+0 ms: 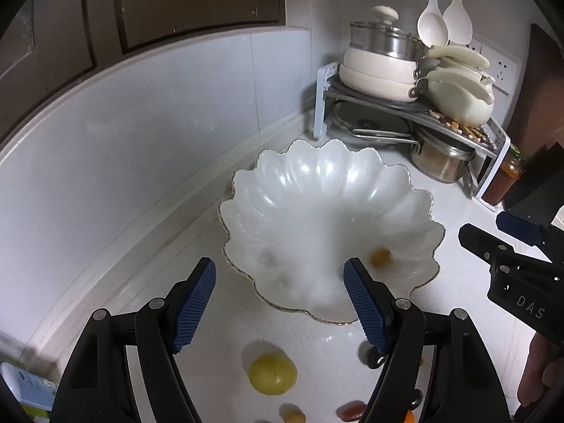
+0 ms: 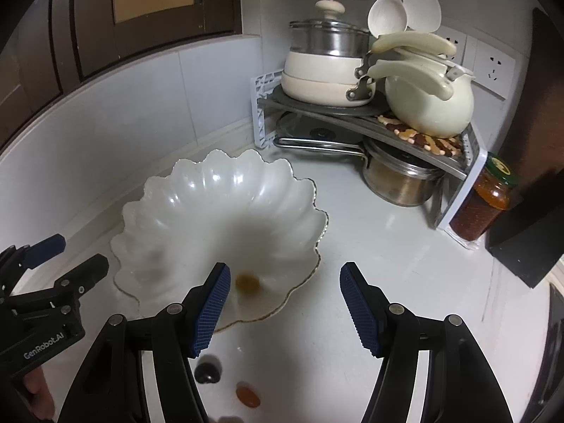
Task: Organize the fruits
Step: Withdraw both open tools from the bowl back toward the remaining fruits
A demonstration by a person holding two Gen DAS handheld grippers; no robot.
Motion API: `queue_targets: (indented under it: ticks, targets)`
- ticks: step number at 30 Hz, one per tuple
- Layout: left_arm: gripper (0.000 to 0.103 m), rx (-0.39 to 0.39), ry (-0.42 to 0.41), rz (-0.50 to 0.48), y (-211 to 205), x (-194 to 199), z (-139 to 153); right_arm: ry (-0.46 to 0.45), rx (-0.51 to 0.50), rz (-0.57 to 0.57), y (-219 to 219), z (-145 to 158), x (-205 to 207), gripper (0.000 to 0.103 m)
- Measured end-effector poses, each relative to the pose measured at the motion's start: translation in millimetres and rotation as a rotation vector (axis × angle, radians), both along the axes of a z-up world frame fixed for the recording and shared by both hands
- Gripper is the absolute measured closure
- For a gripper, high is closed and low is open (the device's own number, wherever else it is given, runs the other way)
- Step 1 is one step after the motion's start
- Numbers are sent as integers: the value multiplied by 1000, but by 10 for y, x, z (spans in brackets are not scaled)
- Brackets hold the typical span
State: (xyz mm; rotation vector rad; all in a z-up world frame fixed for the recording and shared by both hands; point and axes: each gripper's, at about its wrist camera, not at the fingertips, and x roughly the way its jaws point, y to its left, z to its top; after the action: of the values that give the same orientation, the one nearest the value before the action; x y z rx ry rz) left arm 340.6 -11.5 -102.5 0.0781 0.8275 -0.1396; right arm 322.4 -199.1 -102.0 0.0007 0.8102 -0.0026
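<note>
Our left gripper (image 1: 280,303) with jaws apart and nothing between them, above the near rim of our scalloped white bowl (image 1: 317,183), one small brownish fruit (image 1: 380,258) inside, a yellow-green fruit (image 1: 272,373) on the counter (image 1: 458,299), right gripper (image 1: 493,227) at the edge.

One small fruit (image 1: 380,258) in the bowl (image 1: 317,190); rack (image 1: 416,112) behind it.
</note>
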Motion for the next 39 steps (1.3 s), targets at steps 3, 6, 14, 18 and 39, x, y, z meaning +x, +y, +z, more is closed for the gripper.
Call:
queue_targets:
  ticks: [3,6,14,18,39]
  targets:
    - [28,-4,-5,-2,-9,-58,67,-11,4,-5,-18,64,-69,37]
    - [28,-2,-13,-4,-12,-133,125,-20,8,-11,-28,121,-142,37]
    - [28,-6,-21,-4,17,-295,217,-41,9,-18,-29,243,-298,37]
    - [28,2,-28,2,37,-360,263,-44,17,-19,-12,280,-369,37]
    - [28,15,-52,25,193,-780,400,-54,28,7,138,336,-769,37]
